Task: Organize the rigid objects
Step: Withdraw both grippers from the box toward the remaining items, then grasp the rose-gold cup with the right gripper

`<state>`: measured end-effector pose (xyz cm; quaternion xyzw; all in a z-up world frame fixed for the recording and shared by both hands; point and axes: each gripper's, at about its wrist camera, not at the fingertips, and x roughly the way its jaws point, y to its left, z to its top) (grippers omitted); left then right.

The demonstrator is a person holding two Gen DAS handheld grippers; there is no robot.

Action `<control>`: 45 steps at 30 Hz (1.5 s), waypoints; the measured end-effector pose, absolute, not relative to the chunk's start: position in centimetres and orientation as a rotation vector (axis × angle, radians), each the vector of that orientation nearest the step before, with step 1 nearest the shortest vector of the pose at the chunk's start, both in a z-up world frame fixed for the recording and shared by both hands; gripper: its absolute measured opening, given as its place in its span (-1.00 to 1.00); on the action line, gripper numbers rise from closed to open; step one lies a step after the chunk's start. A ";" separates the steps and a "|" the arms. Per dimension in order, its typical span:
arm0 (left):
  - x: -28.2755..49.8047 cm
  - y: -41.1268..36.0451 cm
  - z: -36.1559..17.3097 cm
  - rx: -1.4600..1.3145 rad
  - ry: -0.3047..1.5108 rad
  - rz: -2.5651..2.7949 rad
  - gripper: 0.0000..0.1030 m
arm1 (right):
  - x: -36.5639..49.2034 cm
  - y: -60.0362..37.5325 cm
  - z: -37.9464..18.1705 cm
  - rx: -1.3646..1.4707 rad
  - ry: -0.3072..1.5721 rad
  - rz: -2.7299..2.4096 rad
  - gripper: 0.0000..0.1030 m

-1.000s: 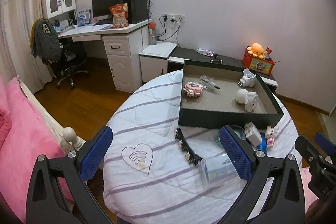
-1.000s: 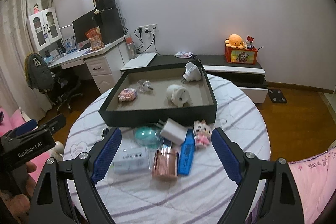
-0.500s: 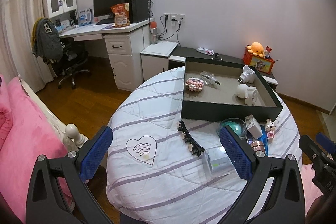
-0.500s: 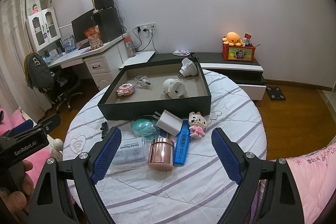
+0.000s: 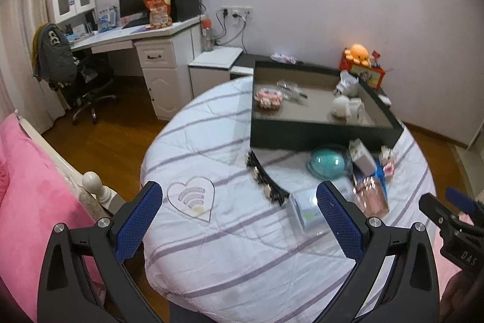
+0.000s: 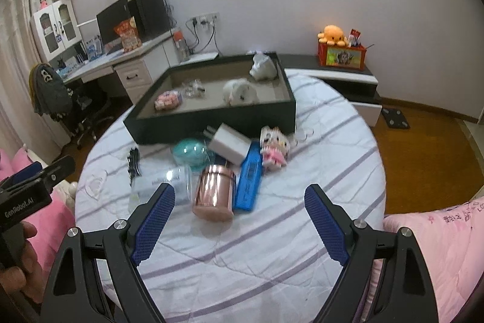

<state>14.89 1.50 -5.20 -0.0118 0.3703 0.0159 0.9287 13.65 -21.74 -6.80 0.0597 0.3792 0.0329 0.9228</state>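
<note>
- We hold the left gripper [image 5: 239, 220] above the near edge of the round table [image 5: 230, 250], its jaws spread wide with nothing between them.
- Our right gripper [image 6: 239, 224] hangs over the near side of the same table, jaws likewise wide apart and empty.
- The dark tray [image 6: 211, 118] sits at the far side of the table; inside it we see a pink block piece [image 6: 168, 100], a small clear item [image 6: 193, 87] and two white plug-like objects [image 6: 239, 91], the farther one by the tray's back corner.
- Just in front of the tray lies a cluster of loose things: a teal dome [image 6: 190, 153], a white charger [image 6: 230, 144] resting partly on the dome and on a blue case [image 6: 249, 179], and a small pink-and-white figure [image 6: 273, 146] beside the case.
- A rose-gold tin [image 6: 214, 191] lies on its side, touching the blue case on one flank and a clear box [image 6: 165, 183] on the other.
- A black hair clip [image 5: 264, 179] lies to the left of the cluster, apart from the tray.
- From the left wrist view the clear box [image 5: 305, 209] shows partly behind the right-hand finger.
- Both views are a little blurred, so we cannot read the labels.
</note>
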 end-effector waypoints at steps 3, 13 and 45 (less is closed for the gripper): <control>15.1 1.3 -6.4 -0.010 0.788 0.030 1.00 | 14.1 -21.2 -7.9 0.117 0.810 0.089 0.72; 16.5 1.7 -8.7 -0.017 0.838 0.029 1.00 | 16.6 -19.2 -10.8 0.065 0.883 0.126 0.40; 21.4 1.5 -12.2 -0.033 0.929 0.025 1.00 | 19.3 -18.0 -12.5 -0.020 0.937 0.188 -0.05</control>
